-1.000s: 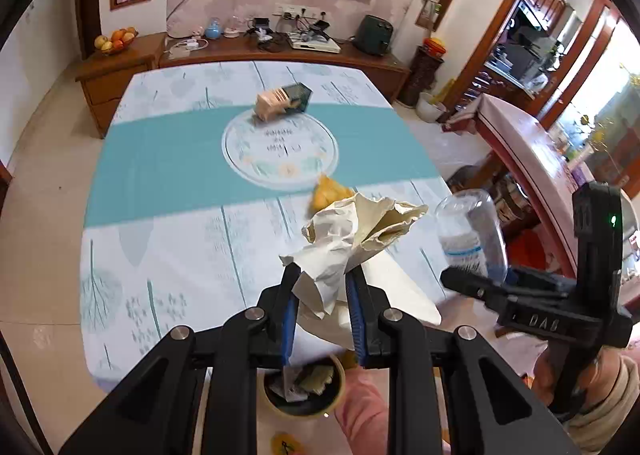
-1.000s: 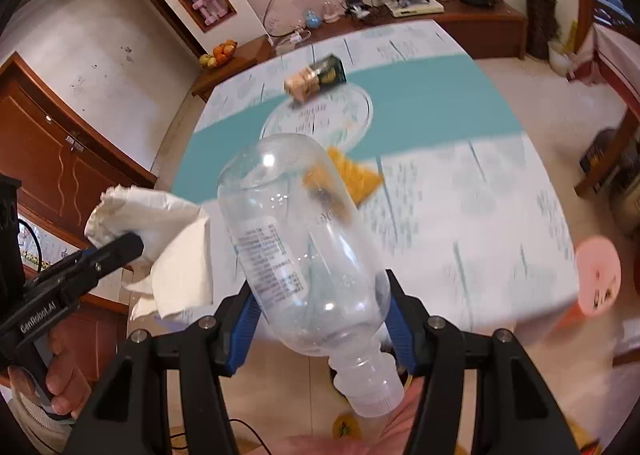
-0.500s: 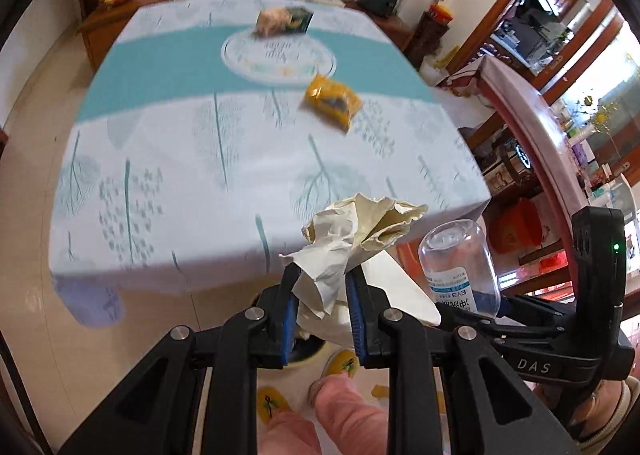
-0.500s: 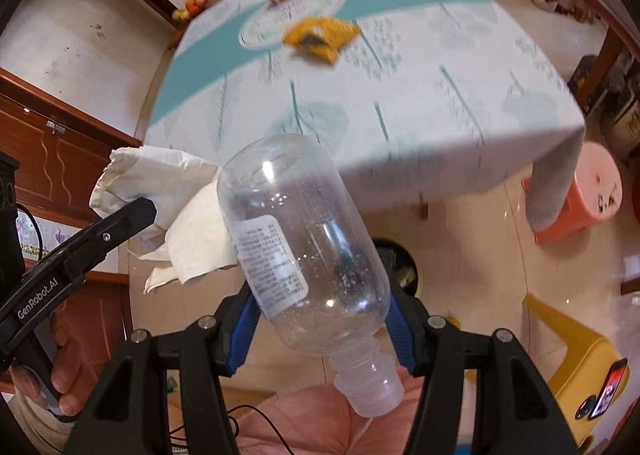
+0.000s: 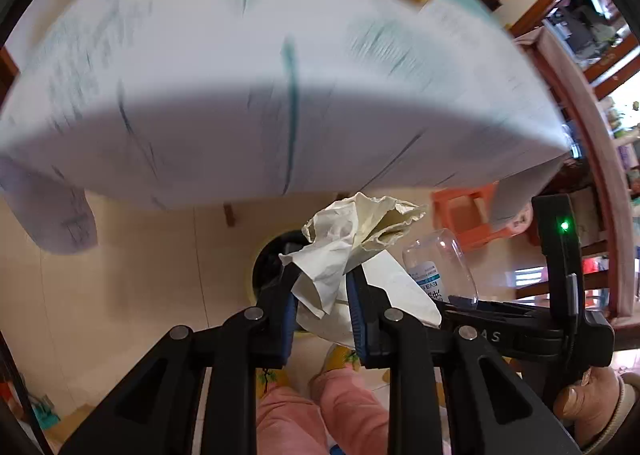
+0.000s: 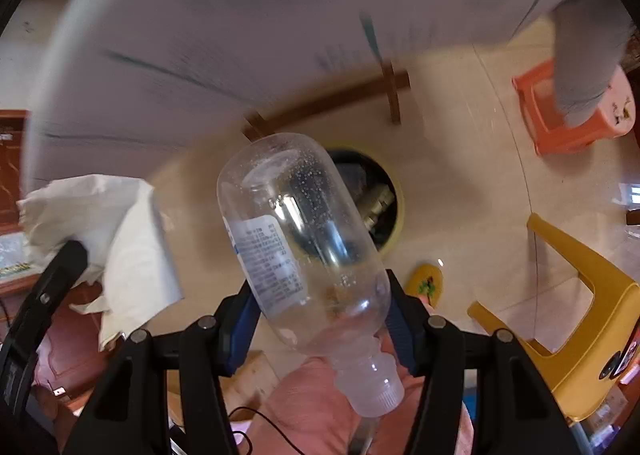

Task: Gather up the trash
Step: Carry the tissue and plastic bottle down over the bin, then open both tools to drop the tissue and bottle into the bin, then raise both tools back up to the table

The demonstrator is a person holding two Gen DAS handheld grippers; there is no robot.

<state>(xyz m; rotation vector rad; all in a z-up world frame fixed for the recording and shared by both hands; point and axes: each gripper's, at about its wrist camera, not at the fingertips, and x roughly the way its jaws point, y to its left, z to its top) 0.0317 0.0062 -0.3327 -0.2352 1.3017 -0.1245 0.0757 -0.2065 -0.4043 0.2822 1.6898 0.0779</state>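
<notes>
Right hand-held gripper (image 6: 320, 319) clamps bottle (image 6: 300, 239), cap toward camera; left hand-held gripper (image 5: 322, 295) pinches crumpled paper (image 5: 344, 243).

Your crumpled paper (image 5: 352, 239) reads off-white to cream. Your bottle (image 6: 304, 239) is clear plastic with a white label and a pale translucent cap. Cloth on the counter (image 5: 240, 87): pale white with teal leaf lines, teal band at the far side. Bin (image 6: 394, 191): black inside, yellow rim. Floor: beige tile. Right: orange stool (image 6: 560, 123), mustard-yellow stool (image 6: 592, 295). Your trousers: pink.
</notes>
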